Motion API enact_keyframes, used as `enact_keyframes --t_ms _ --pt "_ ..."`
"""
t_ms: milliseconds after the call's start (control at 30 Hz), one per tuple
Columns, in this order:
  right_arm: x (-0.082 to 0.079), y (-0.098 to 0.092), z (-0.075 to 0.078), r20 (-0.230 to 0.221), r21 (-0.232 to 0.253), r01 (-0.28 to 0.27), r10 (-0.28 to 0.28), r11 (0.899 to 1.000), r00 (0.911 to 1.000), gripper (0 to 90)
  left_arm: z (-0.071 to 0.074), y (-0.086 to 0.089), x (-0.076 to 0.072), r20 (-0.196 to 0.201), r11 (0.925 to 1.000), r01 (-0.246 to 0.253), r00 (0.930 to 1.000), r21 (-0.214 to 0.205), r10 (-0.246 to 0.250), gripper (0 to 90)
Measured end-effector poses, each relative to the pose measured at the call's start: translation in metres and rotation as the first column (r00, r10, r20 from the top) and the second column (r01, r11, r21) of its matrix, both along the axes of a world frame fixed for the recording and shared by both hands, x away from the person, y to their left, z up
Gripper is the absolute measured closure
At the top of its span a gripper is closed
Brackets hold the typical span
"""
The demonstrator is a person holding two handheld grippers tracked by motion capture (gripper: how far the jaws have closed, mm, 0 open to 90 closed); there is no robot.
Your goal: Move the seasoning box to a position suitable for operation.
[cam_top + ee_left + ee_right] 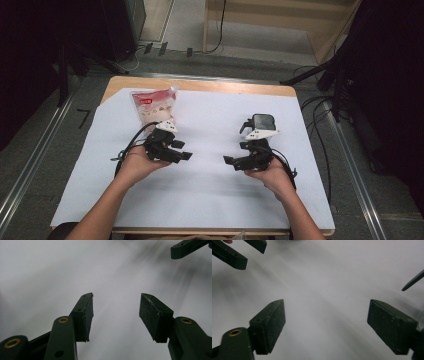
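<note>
The snack bag (152, 106) lies flat at the far left of the white-covered worktop (210, 190), just beyond my left gripper (186, 156). A dark pouch (263, 121) sits just past my right gripper (229, 161). Both sets of fingers (86, 315) stand open and empty, pointing inward at each other, probably poised before reaching.

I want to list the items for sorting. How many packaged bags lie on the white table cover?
1. The snack bag lies at the far left of the white cover, just beyond the left tongs. Nothing else there looks like a bag.
</note>
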State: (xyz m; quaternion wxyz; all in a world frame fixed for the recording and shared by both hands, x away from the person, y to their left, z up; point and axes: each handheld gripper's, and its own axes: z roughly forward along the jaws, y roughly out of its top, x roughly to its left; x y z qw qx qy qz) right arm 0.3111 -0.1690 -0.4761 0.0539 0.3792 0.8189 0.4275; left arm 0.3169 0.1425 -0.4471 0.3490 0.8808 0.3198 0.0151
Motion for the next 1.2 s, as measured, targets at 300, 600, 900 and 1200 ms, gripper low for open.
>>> enact_keyframes --t_ms 300,600,900,1200 --pt "0.0 -0.012 0.001 -0.003 0.028 0.037 -0.037 0.999 0.9993 36.1 0.001 0.003 -0.003 0.009 0.9994 0.034 0.9994 -0.003 -0.034 42.5" --pt "-0.006 -0.011 0.004 0.063 0.016 0.016 -0.017 1.0 0.9979 48.4 0.003 0.005 -0.004 -0.006 0.9987 0.051 0.9987 -0.008 -0.051 41.5" --pt "-0.006 -0.009 0.008 0.083 0.002 -0.021 0.02 1.0 0.9963 50.4 0.004 0.007 -0.004 -0.004 0.9992 0.037 0.9993 -0.014 -0.037 41.2" --pt "-0.005 -0.011 0.008 0.066 0.004 -0.004 0.004 1.0 0.9978 42.6 0.01 0.01 -0.003 -0.056 0.9935 0.033 0.9976 -0.109 -0.04 40.1"
